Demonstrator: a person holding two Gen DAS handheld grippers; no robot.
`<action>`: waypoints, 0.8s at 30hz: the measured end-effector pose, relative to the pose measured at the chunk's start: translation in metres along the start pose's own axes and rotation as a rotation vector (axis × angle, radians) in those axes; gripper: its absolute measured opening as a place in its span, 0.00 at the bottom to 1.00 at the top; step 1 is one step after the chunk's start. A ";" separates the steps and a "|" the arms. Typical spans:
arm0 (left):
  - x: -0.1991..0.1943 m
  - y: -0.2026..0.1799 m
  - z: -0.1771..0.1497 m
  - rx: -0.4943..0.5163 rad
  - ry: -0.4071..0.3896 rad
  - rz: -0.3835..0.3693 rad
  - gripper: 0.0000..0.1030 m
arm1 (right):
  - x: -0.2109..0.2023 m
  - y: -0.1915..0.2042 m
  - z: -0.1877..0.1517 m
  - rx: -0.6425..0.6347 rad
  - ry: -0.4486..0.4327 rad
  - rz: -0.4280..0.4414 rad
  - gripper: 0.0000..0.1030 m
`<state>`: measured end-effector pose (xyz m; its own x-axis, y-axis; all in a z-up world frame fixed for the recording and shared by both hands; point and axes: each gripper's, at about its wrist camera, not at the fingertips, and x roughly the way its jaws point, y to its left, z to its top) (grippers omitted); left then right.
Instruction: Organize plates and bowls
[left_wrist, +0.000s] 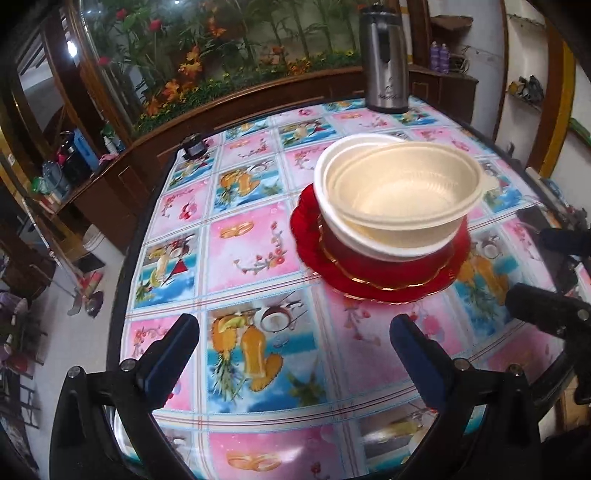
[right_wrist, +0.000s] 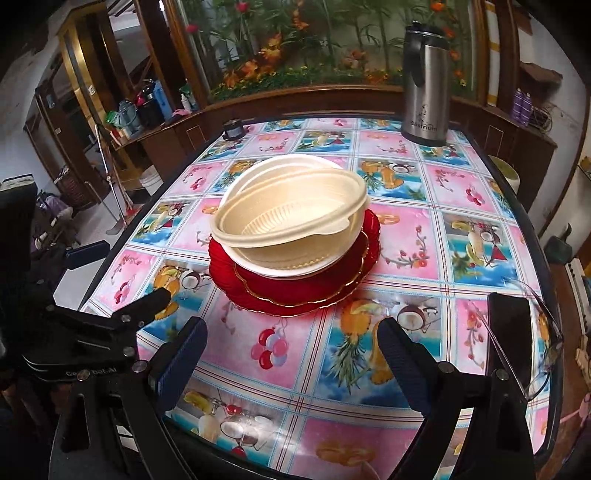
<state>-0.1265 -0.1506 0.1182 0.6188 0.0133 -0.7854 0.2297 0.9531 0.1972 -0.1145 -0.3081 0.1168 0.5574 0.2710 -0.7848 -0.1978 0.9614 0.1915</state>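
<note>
While the cream bowl (right_wrist: 291, 206) is sitting tilted inside the white bowl (right_wrist: 273, 266), the whole stack is resting on two red plates (right_wrist: 295, 291) near the middle of the surface (right_wrist: 424, 240). The cream bowl is leaning, its rim riding high on one side and not nesting flush with the white one below. Both bowls are looking thin-walled and ribbed, likely light plastic or foam, so they are probably going to flex under a hard squeeze and slide easily; a gentle pinch across the raised rim seems the soundest hold. The red plates are looking glossy and scalloped with a gold edge line, possibly glass or hard plastic, and are likely heavier and more breakable, with only the thin outer lip offering a grip.

Closer to the cameras, the left gripper (left_wrist: 295, 354) is hovering over the surface short of the stack, released, its blue-padded fingers (left_wrist: 173, 354) standing wide apart and grasping nothing. The right gripper (right_wrist: 291, 358) is doing the same from the other side, spread wide and empty.

Beneath everything, a slick patterned cloth of pink and blue squares is covering the surface. At the far edge a steel flask (right_wrist: 424, 85) is standing upright, well apart from the stack.
</note>
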 end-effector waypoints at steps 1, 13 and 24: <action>0.002 0.001 0.000 -0.001 0.005 0.007 1.00 | 0.001 0.000 0.001 0.000 0.002 0.003 0.93; 0.008 0.002 0.000 0.003 0.018 0.028 1.00 | 0.007 0.001 0.007 -0.009 0.010 0.031 0.93; 0.015 -0.002 0.002 0.015 0.036 0.006 1.00 | 0.012 -0.003 0.009 0.006 0.019 0.030 0.93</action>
<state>-0.1161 -0.1526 0.1071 0.5930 0.0302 -0.8047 0.2376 0.9483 0.2107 -0.1002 -0.3076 0.1117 0.5355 0.2990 -0.7899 -0.2093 0.9531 0.2188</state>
